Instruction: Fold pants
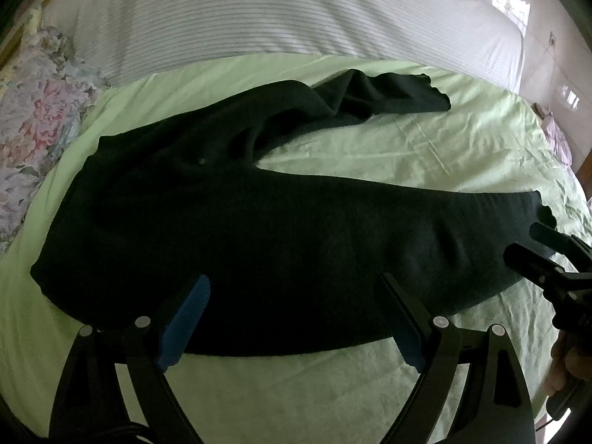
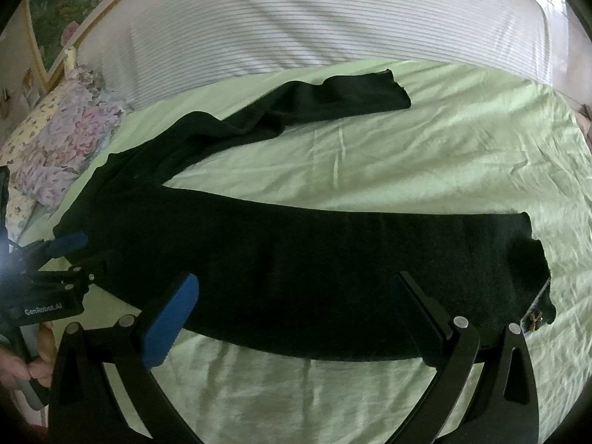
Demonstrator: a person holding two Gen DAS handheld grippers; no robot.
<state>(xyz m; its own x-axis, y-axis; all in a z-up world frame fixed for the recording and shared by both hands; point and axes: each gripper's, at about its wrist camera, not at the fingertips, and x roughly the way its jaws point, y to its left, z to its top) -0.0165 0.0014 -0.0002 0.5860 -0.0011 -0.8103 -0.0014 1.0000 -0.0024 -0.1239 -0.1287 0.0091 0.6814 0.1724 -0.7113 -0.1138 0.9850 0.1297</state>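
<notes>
Black pants (image 1: 229, 244) lie spread on a light green sheet (image 1: 388, 155), waist at the left, two legs splayed apart toward the right. The near leg (image 2: 333, 277) runs across in front of both grippers; the far leg (image 2: 333, 100) angles to the back. My left gripper (image 1: 296, 292) is open and empty, just above the near edge of the pants by the waist and thigh. My right gripper (image 2: 296, 292) is open and empty over the near leg. It also shows in the left wrist view (image 1: 532, 244), open near the hem. The left gripper shows in the right wrist view (image 2: 70, 251).
A white striped cover (image 2: 314, 18) lies behind the green sheet (image 2: 407, 155). Floral pillows (image 1: 33, 122) sit at the left, also in the right wrist view (image 2: 70, 140). A pinkish cloth (image 1: 558, 140) lies at the far right. A small tag (image 2: 534, 320) shows at the near hem.
</notes>
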